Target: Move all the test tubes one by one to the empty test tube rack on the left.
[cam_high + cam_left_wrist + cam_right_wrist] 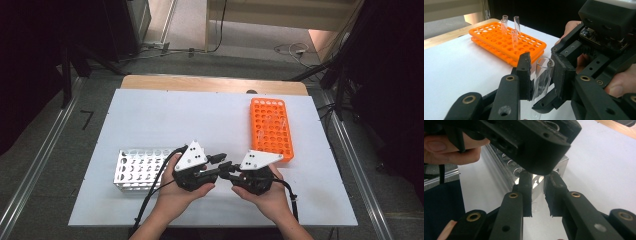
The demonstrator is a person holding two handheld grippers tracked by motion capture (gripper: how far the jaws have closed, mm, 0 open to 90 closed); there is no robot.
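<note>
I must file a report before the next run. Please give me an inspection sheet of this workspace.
Surface: white table top, wooden edge at the far side.
Job's things: clear test tube between both grippers; orange rack holding a few tubes; white rack at the near left.
Clutter: nothing seen.
Grippers: left gripper with its jaws around the tube; right gripper shut on the tube's lower end.
Cables: black cable trailing from the left gripper; loose cables on the floor beyond the table.
Surroundings: grey floor, metal rails at both sides, dark equipment behind.
</note>
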